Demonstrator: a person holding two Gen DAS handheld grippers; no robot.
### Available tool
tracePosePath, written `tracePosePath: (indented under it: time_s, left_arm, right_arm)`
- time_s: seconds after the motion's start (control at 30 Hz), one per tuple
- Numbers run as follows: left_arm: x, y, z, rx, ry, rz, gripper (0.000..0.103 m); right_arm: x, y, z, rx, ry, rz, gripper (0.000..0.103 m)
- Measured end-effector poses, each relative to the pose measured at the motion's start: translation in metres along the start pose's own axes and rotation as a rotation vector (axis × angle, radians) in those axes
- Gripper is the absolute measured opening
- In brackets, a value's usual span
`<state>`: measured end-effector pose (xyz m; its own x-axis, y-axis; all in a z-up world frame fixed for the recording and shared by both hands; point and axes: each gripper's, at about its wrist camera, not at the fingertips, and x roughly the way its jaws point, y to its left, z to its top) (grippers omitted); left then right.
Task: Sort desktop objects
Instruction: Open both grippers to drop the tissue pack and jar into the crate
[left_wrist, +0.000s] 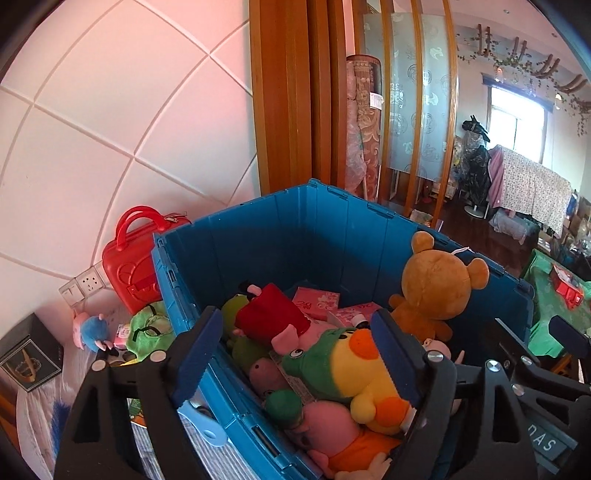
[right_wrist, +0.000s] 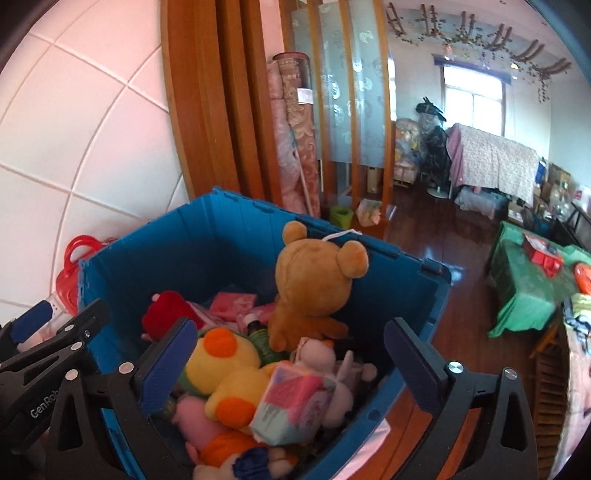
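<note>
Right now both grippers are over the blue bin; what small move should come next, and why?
Probably draw the left gripper back toward the red case: both jaws are open and empty, the blue bin already holds the toys, and a green toy lies outside.

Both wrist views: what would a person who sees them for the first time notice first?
The big blue bin fills the middle of both views, packed with soft toys. A brown teddy bear sits upright against its far right wall, and a yellow duck lies on top of the pile near the front. Both tools hang open above the bin, and a red case stands behind it by the wall.
</note>
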<state>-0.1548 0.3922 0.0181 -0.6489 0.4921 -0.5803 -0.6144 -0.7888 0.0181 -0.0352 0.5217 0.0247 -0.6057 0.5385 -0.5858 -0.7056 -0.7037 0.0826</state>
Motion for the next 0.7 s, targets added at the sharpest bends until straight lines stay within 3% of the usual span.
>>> tracePosePath:
  time_s: [0.33, 0.7]
  left_arm:
    - [-0.002, 0.014, -0.005, -0.009, 0.002, -0.005, 0.082]
    - [-0.01, 0.042, -0.011, -0.029, -0.016, 0.046, 0.083]
  right_arm:
    - [-0.004, 0.014, -0.003, -0.014, -0.014, 0.023, 0.103]
    - [-0.011, 0.036, -0.005, -0.029, -0.034, 0.055, 0.103]
